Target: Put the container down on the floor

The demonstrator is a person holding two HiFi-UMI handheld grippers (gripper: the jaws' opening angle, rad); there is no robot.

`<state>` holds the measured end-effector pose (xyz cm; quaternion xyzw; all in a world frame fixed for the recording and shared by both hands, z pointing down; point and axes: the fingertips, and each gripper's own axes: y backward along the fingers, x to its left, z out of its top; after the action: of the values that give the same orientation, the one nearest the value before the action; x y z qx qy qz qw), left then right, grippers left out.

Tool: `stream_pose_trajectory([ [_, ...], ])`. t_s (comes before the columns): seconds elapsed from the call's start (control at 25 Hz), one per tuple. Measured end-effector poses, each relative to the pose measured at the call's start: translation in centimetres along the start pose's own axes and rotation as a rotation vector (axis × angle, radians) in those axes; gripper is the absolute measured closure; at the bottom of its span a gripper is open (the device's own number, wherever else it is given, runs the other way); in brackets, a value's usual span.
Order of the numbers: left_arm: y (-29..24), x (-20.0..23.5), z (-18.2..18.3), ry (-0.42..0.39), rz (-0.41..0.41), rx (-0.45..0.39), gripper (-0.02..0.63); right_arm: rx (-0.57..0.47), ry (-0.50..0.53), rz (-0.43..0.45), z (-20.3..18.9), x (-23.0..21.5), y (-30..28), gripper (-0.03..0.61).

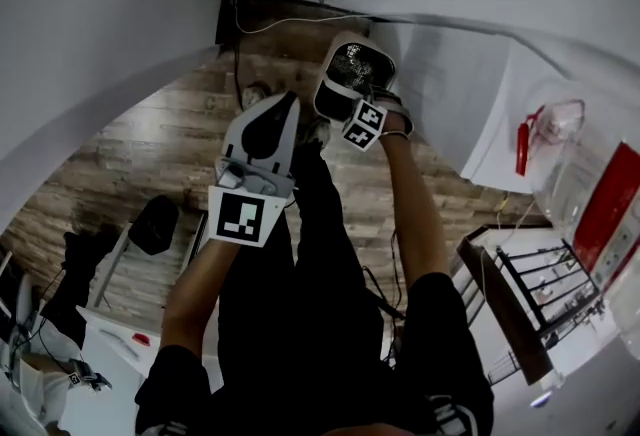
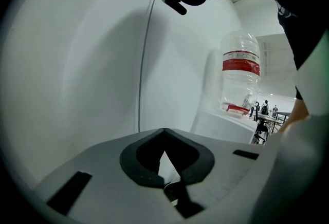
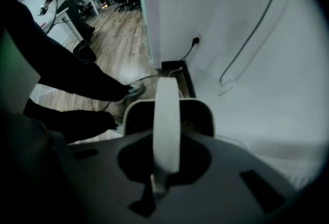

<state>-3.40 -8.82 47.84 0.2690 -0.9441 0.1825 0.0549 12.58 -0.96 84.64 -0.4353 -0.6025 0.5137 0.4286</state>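
Two grippers show in the head view, both held out over a wood floor (image 1: 150, 154) in front of the person's black-clad legs (image 1: 300, 274). The right gripper (image 3: 165, 141) points down, and its jaws are clamped on the white handle (image 3: 167, 105) of the container (image 1: 352, 72) — the arched band runs straight up through the dark pads in the right gripper view. The container hangs below them, a white tub with rounded corners and a dark inside, its rim (image 3: 203, 110) seen from above. It sits close to the base of the white wall (image 3: 247, 89), beside a dark skirting strip, with the floor planks showing past its edge. Whether its bottom touches the floor cannot be told from any view.

On that wall a thin cable (image 3: 254, 33) curves down, and a black plug (image 3: 195, 40) sits in a socket low at the corner. One shoe (image 3: 132, 89) of the person rests on the planks just left of the container.

The left gripper (image 1: 290, 102) is to the left of the container, apart from it. In the left gripper view its jaws are pressed together at the tips with nothing between them — only the pale wall shows through the gap behind the pads. A second cable (image 2: 145, 48) runs down the wall ahead of it, and a large clear water bottle (image 2: 240, 71) with a red label stands to the right on a white ledge.
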Motion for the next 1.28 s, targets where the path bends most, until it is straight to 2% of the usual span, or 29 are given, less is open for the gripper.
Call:
stream_pose_trajectory([
  [0.4,-1.4,0.2,-3.3,-0.044,-0.051,0.034,0.588,0.007,0.028,-0.001,-0.1,-0.1,-5.2,0.546],
  [0.6,-2.1,0.3,-4.8,-0.019,-0.034,0.053,0.588,0.026,0.04,0.023,-0.5,-0.8,-7.6,0.546],
  [0.8,-2.8,-0.1,-6.1,-0.056,-0.035,0.069,0.588,0.07,0.064,0.034,-1.6,-0.6,-10.0,0.546],
  [1.28,-3.1,0.4,-7.5,-0.035,-0.014,0.095,0.588,0.129,0.04,0.042,-3.0,-1.8,-13.8,0.546],
])
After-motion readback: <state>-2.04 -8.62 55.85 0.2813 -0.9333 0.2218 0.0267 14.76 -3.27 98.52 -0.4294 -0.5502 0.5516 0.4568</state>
